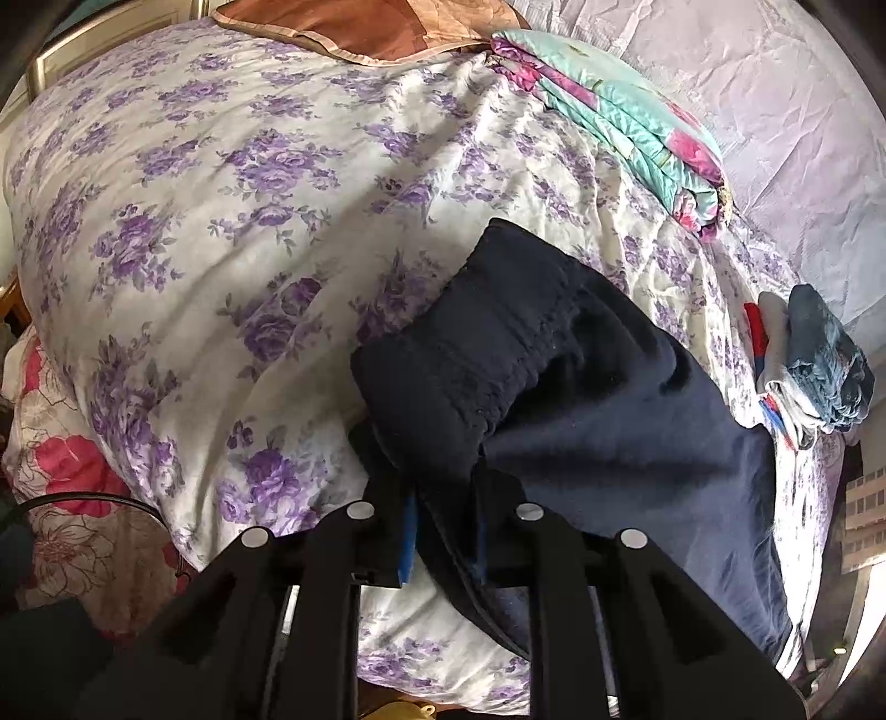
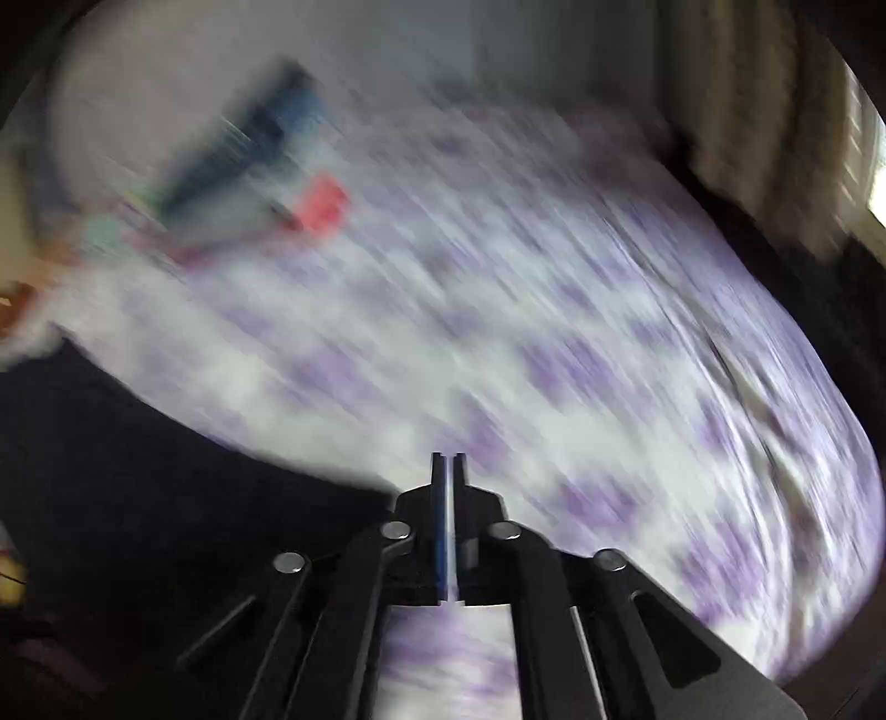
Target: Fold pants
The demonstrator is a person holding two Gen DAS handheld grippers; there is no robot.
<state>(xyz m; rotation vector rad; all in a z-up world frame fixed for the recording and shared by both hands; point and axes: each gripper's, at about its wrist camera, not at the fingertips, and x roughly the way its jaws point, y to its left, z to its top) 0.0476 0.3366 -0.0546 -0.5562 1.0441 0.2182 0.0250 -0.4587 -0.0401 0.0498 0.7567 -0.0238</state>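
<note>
The dark navy pants (image 1: 581, 399) lie on the purple-flowered bedspread (image 1: 221, 221), waistband folded over toward the bed's middle. My left gripper (image 1: 443, 531) is shut on a fold of the pants near the bed's near edge, with the cloth bunched between its fingers. The right wrist view is badly motion-blurred. My right gripper (image 2: 449, 476) is shut with nothing between its fingers, above the flowered bedspread (image 2: 554, 360). A dark mass at the left of that view (image 2: 138, 471) looks like the pants.
A folded teal and pink quilt (image 1: 626, 127) lies at the far side of the bed. A small pile of folded clothes (image 1: 814, 365) sits at the right edge, blurred in the right wrist view (image 2: 266, 166). A brown pillow (image 1: 360, 27) is at the head.
</note>
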